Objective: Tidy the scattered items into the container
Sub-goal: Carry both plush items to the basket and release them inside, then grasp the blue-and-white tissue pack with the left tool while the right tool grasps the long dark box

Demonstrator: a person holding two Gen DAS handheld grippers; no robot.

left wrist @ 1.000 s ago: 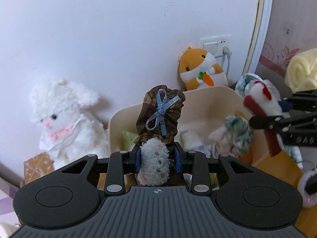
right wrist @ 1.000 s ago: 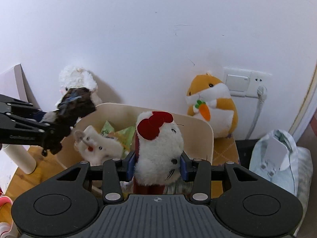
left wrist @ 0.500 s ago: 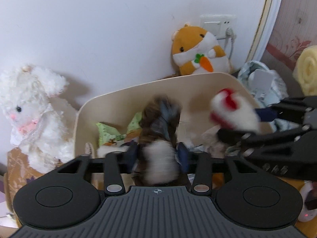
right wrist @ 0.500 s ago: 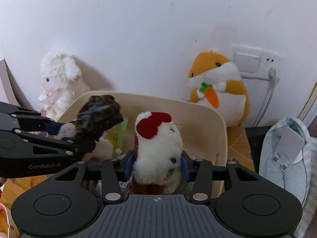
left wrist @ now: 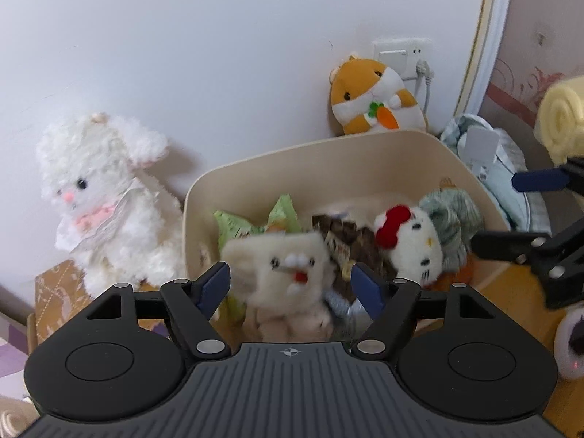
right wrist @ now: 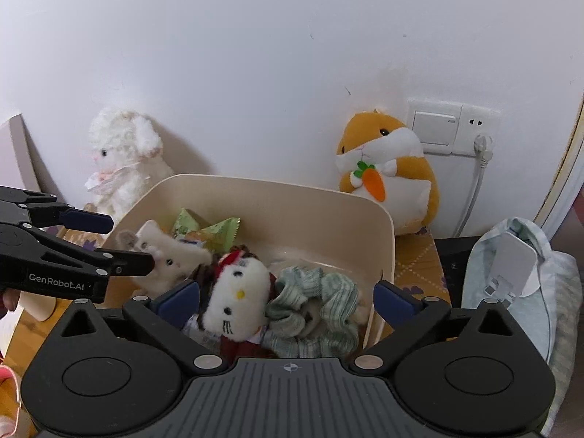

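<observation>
A beige bin (left wrist: 339, 153) (right wrist: 314, 200) stands by the wall and holds several items. In it lie a white cat plush with a red bow (left wrist: 410, 241) (right wrist: 235, 292), a brown plaid item (left wrist: 350, 241), a cream plush (left wrist: 288, 266) (right wrist: 166, 255), a green scrunchie (right wrist: 317, 306) (left wrist: 450, 219) and green snack packets (left wrist: 255, 222) (right wrist: 208, 231). My left gripper (left wrist: 290, 286) is open and empty over the bin's near side. My right gripper (right wrist: 286, 297) is open and empty over the cat plush and scrunchie.
A white fluffy rabbit plush (left wrist: 106, 197) (right wrist: 124, 157) sits left of the bin. An orange hamster plush (left wrist: 376, 98) (right wrist: 387, 171) sits behind it under a wall socket (right wrist: 452, 127). Folded light-blue clothing (right wrist: 518, 273) lies to the right. A yellow roll (left wrist: 562, 124) is at far right.
Both grippers moved over the bin and opened. The left let go of the brown plaid item, the right let go of the white cat plush; both now lie in the bin.
</observation>
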